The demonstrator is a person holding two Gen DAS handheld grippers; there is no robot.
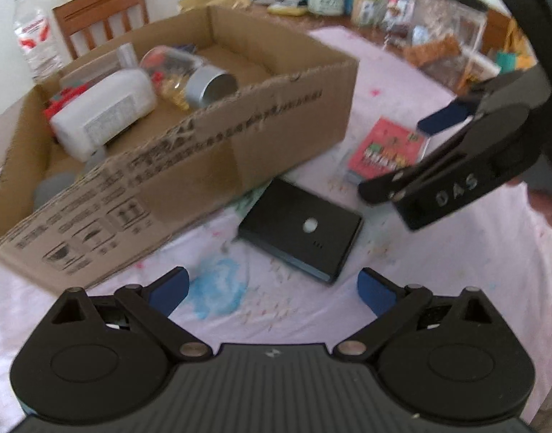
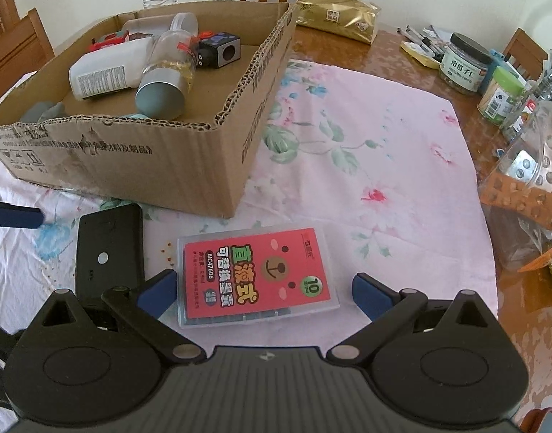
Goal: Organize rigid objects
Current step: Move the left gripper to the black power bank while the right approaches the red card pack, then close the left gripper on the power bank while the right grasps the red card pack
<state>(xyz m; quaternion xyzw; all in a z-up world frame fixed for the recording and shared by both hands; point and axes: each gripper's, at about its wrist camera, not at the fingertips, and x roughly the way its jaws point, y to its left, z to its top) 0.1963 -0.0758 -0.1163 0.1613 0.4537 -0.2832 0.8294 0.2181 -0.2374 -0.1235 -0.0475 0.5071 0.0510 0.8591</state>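
Note:
A cardboard box (image 1: 218,166) (image 2: 236,133) stands on the pink floral cloth, holding a white bottle (image 1: 102,112) (image 2: 102,68), a clear jar with a grey lid (image 1: 193,79) (image 2: 164,83) and small toys. A flat black device (image 1: 301,231) (image 2: 110,249) lies in front of the box. Beside it lies a clear case with a red label (image 2: 257,278) (image 1: 387,148). My left gripper (image 1: 272,288) is open just short of the black device. My right gripper (image 2: 263,290) is open, with the red-labelled case lying between its fingers on the cloth.
Jars (image 2: 463,61), pens, a gold packet (image 2: 337,18) and clear plastic packs (image 2: 528,166) crowd the far and right side of the wooden table. A water bottle (image 1: 34,39) and wooden chairs (image 1: 102,11) stand behind the box. The cloth's right half (image 2: 384,151) lies bare.

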